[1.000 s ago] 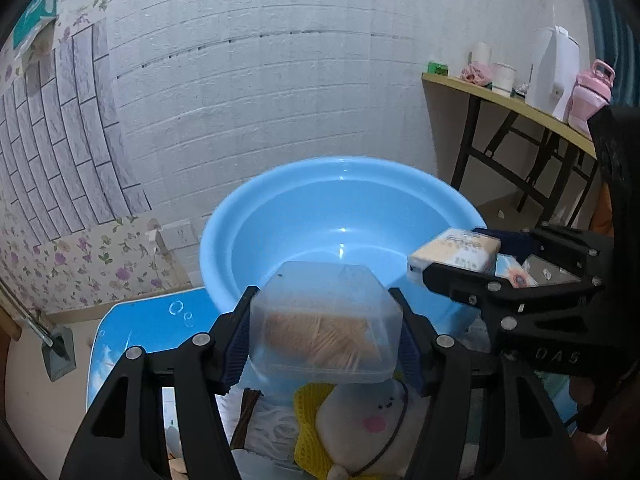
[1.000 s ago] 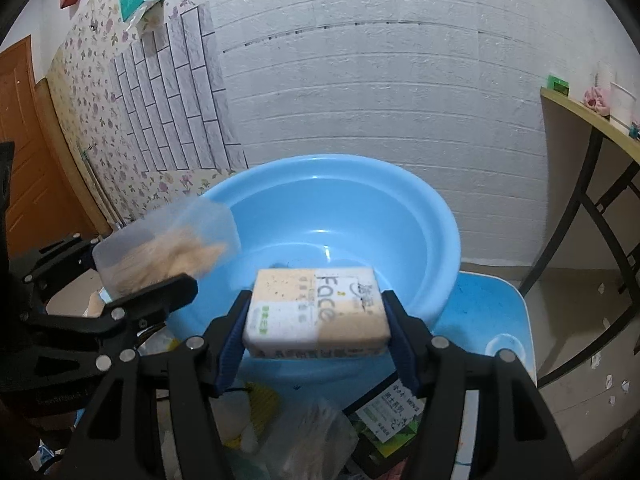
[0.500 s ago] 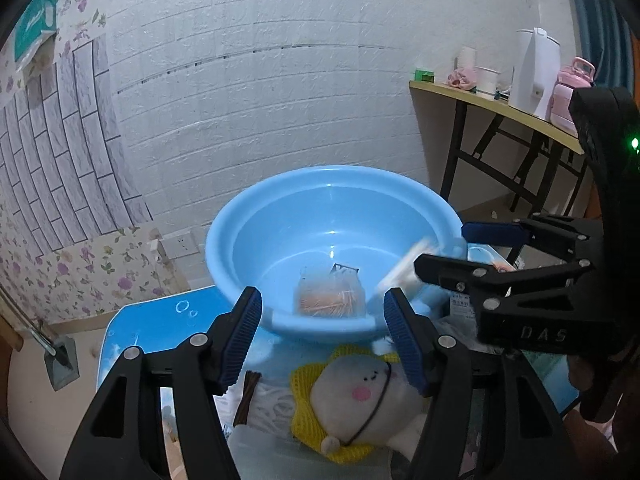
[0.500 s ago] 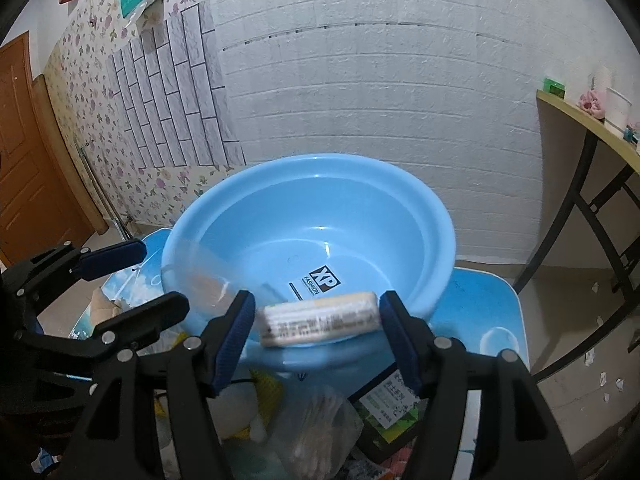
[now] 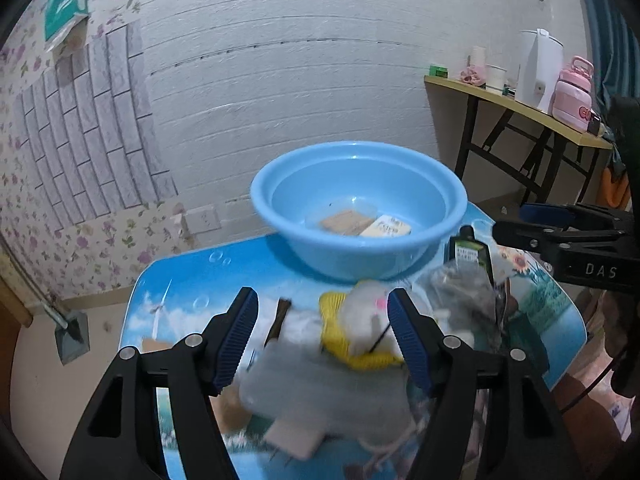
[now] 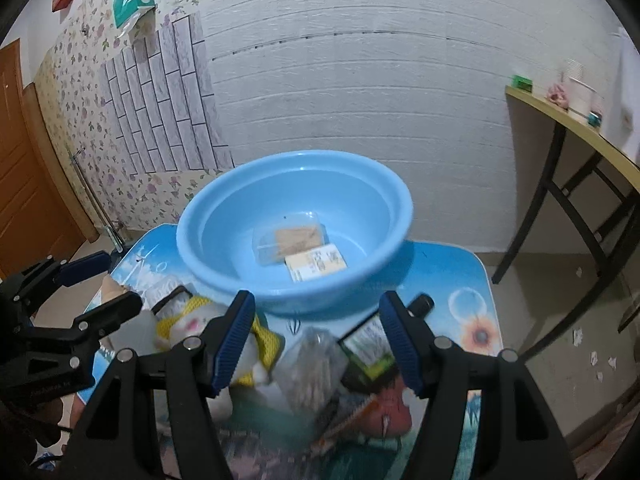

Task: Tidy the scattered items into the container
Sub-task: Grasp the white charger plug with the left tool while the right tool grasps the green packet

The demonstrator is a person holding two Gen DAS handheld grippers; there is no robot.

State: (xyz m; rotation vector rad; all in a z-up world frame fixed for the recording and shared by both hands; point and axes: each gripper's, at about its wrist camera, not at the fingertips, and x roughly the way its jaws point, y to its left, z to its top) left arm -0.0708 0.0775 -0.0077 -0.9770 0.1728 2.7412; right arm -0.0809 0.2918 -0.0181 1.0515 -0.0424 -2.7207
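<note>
Legible text: white letters "DAS" on the black body of the right claw point(image 5: 536, 226), seen from the left wrist view. Red letters, partly cut off, on the pink lidded flask point(image 5: 573, 92) on the yellow side table point(image 5: 500, 98): unreadable. Print on the small cream packet point(image 6: 316, 265) in the blue plastic basin point(image 6: 224, 200): blurred.

Left gripper point(image 5: 322, 334): tilted downward, jaws apart and just opened wider, nothing held. Right gripper point(image 6: 317, 334): tilted downward, jaws apart, nothing held.
</note>
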